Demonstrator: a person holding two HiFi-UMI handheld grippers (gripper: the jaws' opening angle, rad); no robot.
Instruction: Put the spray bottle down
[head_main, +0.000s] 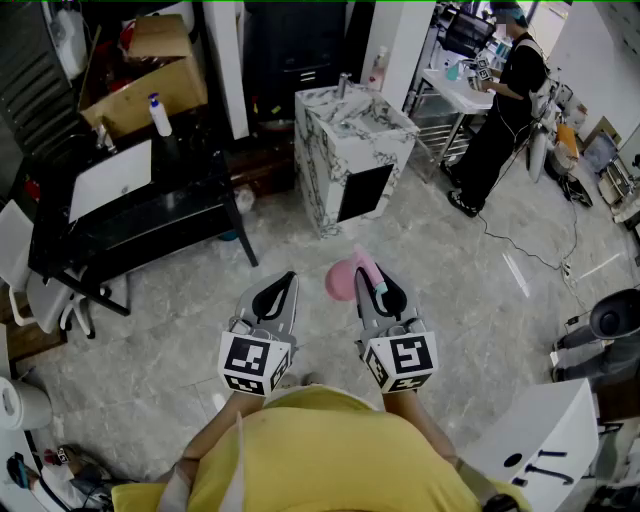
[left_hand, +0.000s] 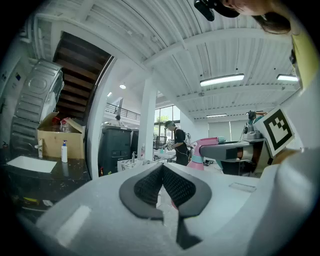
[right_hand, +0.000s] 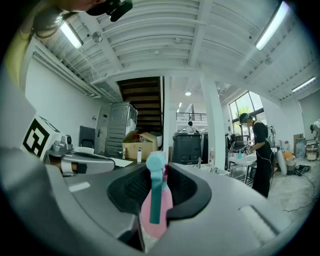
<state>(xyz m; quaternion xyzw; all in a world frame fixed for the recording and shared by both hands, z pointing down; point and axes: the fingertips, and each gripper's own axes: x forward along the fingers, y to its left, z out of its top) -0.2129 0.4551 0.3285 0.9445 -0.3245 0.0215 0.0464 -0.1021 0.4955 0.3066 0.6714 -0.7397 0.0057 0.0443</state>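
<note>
The right gripper's (right_hand: 156, 172) jaws clamp a pink spray bottle (right_hand: 158, 214).

Grey marble floor (head_main: 300, 262), marble block (head_main: 352, 150), black table (head_main: 150, 215); staircase (right_hand: 142, 92) behind, seemingly.

free: floor (head_main: 300, 255) ahead | blocked: marble cabinet (head_main: 352, 150) beyond, black table (head_main: 150, 215) left

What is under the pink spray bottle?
Just grey floor; the right tool holds the spray bottle up in the air. The patch right below is covered by the bottle.
</note>
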